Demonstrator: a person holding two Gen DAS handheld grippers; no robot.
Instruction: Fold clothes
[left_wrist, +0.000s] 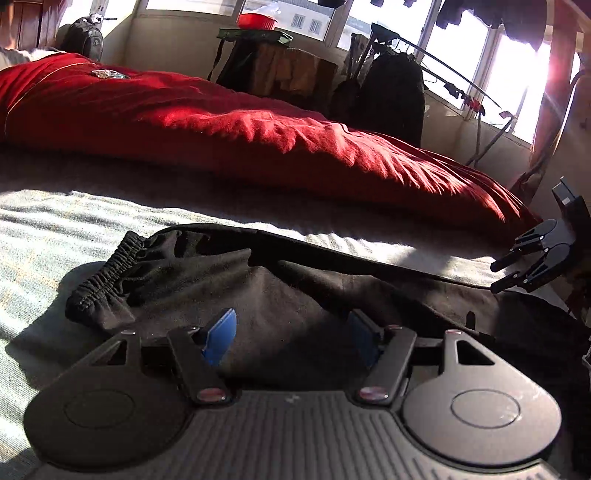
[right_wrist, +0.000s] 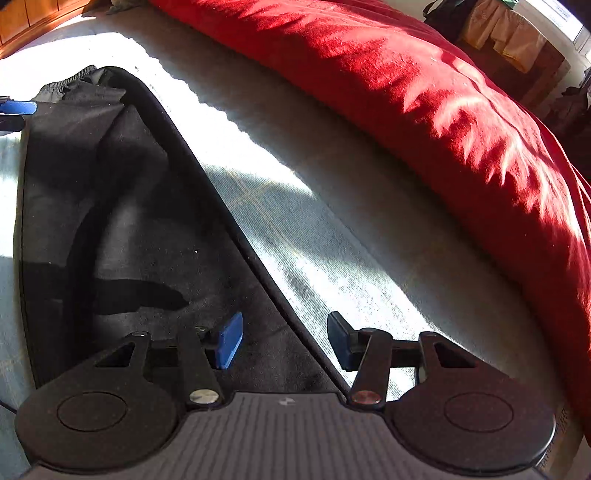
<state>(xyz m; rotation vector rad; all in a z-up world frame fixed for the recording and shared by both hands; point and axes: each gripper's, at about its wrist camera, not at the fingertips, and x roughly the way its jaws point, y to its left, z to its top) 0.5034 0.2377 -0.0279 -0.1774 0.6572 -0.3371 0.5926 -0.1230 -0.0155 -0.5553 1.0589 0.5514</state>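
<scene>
trousers (left_wrist: 295, 291), one black pair, lie flat on the pale bedcover (left_wrist: 74, 229), waistband at the left, their long piped edge running beside a bare sunlit strip of cover. left gripper (left_wrist: 293, 338) hangs spread above the cloth, pinching nothing. right gripper (right_wrist: 286, 341) is spread too, straddling that edge, pads clear. one red quilt (left_wrist: 258, 140) bounds the far side; windows and hanging clothes stand behind.

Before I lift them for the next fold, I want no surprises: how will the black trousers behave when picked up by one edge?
The black trousers will likely go floppy, since they lie flat and creased on the bed sheet. The gathered elastic waistband probably bunches and sags. Soft matte cloth should grip well, not slip.
</scene>
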